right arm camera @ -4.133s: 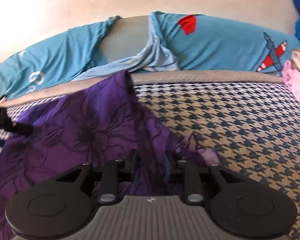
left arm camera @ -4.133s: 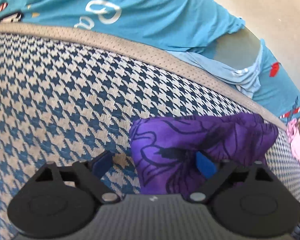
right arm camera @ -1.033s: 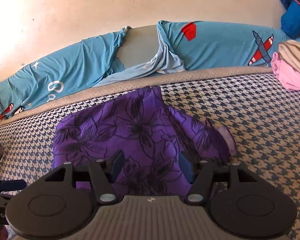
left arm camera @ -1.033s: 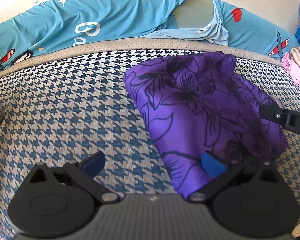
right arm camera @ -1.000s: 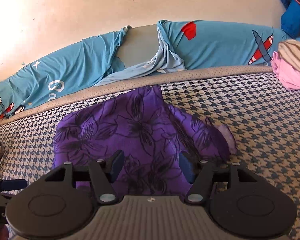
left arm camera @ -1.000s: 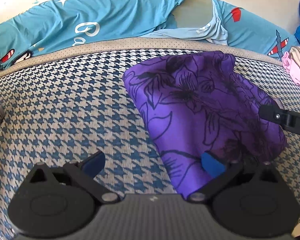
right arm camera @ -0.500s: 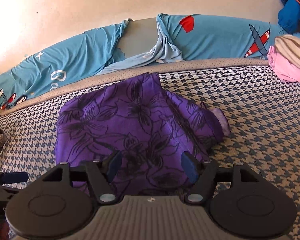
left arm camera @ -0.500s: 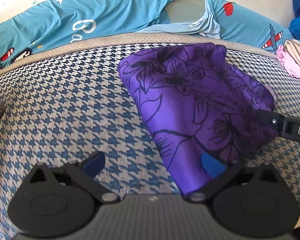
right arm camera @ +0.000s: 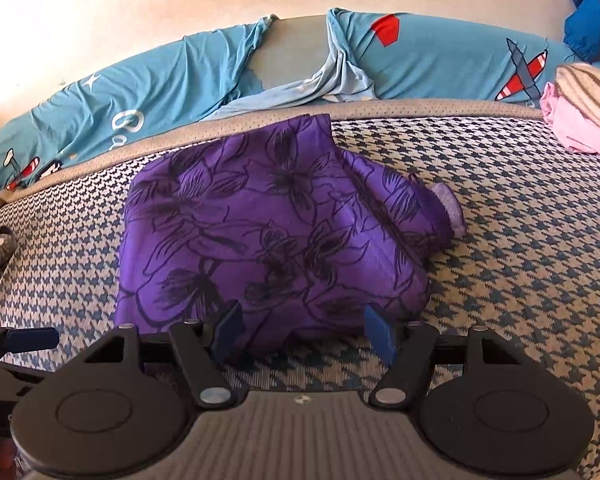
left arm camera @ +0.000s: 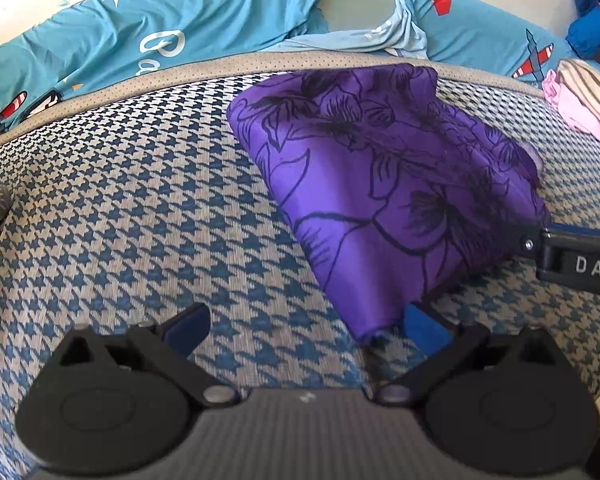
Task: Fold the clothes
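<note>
While the folded purple garment (right arm camera: 276, 232) lies flat on the houndstooth bed (right arm camera: 520, 264) against its far edge, both grippers sit at the garment's near edge: left gripper (left arm camera: 304, 326) fingers spread, right gripper (right arm camera: 302, 330) fingers spread, neither pinching cloth.

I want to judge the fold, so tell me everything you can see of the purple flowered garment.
The purple garment is thin, slightly shiny fabric printed with black outlined flowers. It lies folded into a rough, softly rumpled bundle on the houndstooth mattress, its far edge near the beige border. A paler lilac patch pokes out on one side. Nothing grips it: the right gripper stands open at its near edge, and the left gripper is open by one corner.
</note>
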`<state>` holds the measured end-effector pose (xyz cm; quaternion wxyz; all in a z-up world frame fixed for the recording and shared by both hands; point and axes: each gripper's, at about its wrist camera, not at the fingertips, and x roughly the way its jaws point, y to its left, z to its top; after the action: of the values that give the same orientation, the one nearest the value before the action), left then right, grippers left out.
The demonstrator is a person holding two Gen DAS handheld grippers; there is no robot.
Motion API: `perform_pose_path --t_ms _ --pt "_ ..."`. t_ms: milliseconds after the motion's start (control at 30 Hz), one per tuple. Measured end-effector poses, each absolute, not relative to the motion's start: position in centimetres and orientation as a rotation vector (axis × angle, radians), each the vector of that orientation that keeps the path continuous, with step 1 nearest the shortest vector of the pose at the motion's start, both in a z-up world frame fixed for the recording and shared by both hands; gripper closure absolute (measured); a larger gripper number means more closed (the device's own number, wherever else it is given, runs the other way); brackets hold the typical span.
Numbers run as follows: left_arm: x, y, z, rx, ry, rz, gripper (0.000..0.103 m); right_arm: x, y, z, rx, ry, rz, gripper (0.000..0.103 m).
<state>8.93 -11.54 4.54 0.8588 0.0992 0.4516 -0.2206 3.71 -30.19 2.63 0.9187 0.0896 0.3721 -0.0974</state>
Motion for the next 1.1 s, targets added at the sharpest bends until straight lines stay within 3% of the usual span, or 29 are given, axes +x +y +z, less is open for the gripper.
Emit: perform_pose_path --t_ms 433,1100 --pt "7.2 -11.1 3.7 0.239 0.964 -0.468 0.0 2.6 -29.7 2.1 0.18 0.781 -0.198 0.031" --pt "10.0 -9.3 4.3 0.039 0.96 -0.489 0.0 0.8 -34.8 1.5 0.325 0.776 -0.318 0.031"
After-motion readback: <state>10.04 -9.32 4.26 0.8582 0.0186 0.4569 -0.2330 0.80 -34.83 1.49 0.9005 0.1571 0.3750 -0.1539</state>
